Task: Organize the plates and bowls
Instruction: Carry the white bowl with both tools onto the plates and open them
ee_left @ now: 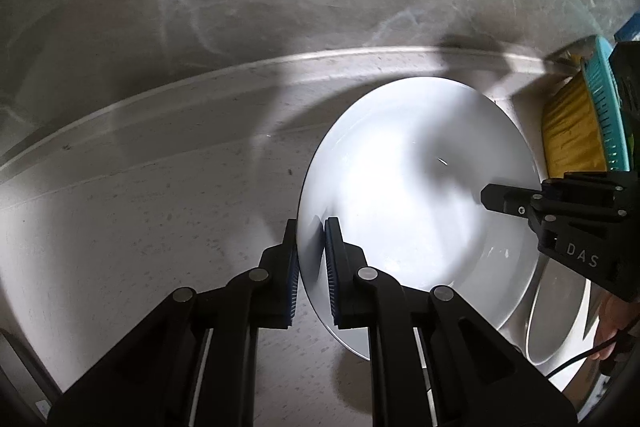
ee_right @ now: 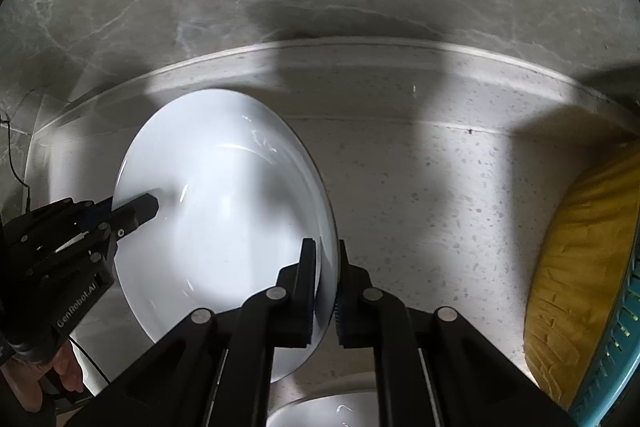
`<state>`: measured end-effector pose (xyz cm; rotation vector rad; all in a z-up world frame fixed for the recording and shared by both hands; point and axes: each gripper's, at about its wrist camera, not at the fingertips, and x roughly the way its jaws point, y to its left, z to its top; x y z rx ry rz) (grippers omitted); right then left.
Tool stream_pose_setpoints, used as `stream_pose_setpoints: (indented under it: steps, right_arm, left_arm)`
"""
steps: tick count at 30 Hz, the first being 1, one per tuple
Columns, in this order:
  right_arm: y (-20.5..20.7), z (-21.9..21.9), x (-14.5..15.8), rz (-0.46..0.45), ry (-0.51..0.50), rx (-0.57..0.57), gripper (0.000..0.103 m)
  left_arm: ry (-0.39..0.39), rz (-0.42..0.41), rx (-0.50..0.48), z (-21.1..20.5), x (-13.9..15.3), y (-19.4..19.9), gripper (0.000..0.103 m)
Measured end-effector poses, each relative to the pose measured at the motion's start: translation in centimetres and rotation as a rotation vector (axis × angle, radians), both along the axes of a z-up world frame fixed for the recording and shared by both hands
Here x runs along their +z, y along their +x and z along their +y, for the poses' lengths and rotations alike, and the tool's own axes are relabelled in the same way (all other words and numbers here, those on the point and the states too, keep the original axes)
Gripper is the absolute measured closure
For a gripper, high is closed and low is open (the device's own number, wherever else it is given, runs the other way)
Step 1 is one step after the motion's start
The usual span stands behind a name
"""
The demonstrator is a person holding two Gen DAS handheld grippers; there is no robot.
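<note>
Left wrist view: white plate (ee_left: 416,195) lies flat on counter (ee_left: 140,227); rim clamped.

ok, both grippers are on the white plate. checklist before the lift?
1. Left gripper clamped on the plate rim: ok, pads either side of the edge.
2. Right gripper clamped on the opposite rim: ok.
3. Grip depth: cannot tell; both bite only the rim edge.
4. Plate clear of the second white dish below it: cannot tell, their edges overlap in the left wrist view.
5. Clearance to the yellow cloth and teal basket: ok, countertop shows between.
6. Countertop around the plate free of clutter: ok on the visible part.
</note>
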<state>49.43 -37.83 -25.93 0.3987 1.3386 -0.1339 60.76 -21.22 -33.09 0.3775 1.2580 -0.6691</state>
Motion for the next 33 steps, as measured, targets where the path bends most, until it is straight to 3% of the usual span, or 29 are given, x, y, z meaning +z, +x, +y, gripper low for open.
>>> stream_pose_setpoints:
  steps: [8, 17, 25, 33]
  right_arm:
    - [1.5, 2.6, 3.1, -0.049, 0.013, 0.054, 0.094]
    - [1.1, 10.2, 6.0, -0.103, 0.038, 0.186, 0.094]
    - [-0.5, 20.5, 4.5, -0.054, 0.071, 0.348, 0.093]
    - [-3.4, 25.2, 1.6, 0.008, 0.097, 0.42, 0.093]
  left_arm:
    - [-0.03, -0.008, 0.059, 4.0, 2.6, 0.9, 0.093]
    - [-0.051, -0.047, 0.157, 14.2, 6.2, -1.7, 0.093]
    - [-0.027, -0.004, 0.278, 24.2, 5.0, -6.7, 0.093]
    - [-0.03, 0.071, 0.356, 31.7, 2.4, -12.7, 0.093]
